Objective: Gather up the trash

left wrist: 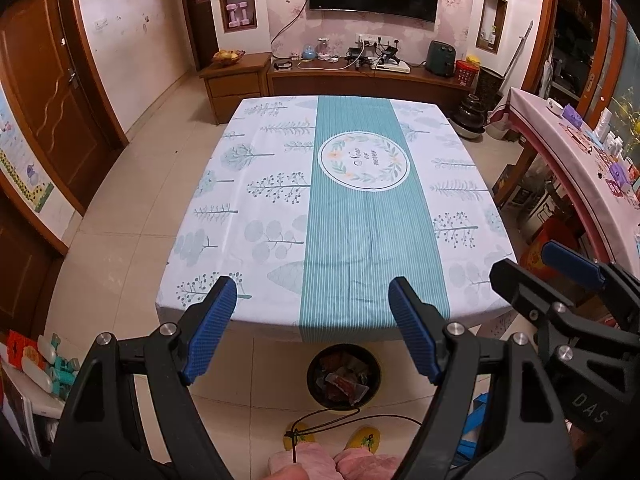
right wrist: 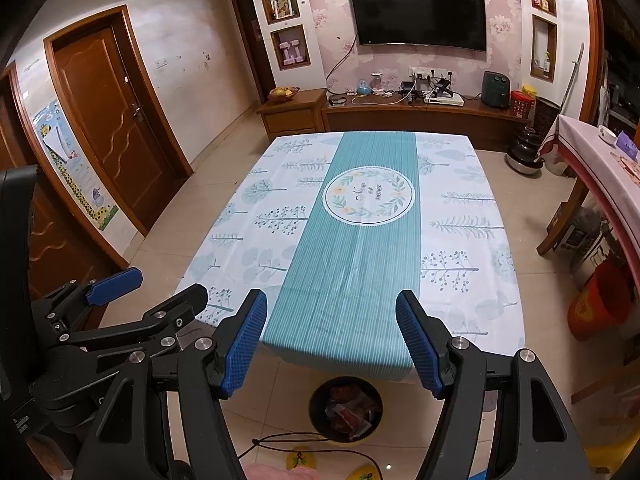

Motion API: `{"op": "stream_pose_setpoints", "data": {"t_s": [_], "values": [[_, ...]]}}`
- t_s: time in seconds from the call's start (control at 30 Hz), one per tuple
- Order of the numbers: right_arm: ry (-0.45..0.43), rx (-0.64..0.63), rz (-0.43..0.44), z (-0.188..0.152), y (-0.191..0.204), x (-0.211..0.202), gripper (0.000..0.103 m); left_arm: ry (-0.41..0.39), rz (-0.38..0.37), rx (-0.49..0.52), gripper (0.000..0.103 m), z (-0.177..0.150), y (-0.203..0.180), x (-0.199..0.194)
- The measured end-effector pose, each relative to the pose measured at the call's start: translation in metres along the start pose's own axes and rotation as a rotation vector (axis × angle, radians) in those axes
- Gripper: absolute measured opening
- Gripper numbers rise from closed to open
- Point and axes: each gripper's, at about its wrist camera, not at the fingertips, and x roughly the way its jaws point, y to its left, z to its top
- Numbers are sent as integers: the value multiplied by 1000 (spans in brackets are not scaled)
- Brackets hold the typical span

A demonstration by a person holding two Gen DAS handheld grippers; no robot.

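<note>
With both my jaws open and empty above the bare bench (left wrist: 280, 200), light crinkly wrappers (left wrist: 344, 386) fill the bin (right wrist: 316, 420) below; pinch edges.

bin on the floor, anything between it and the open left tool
Nothing. In the left wrist view the bin, holding wrappers, sits on the floor below the gap of the left tool, with only bare tile and the table edge showing there.
</note>
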Motion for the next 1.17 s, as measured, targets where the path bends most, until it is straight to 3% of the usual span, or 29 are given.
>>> {"op": "stream_pose_setpoints", "data": {"t_s": [1.17], "values": [[24,10,17,-20,-14,3,68,54,16,-16,76,-21,-21,1]]}}
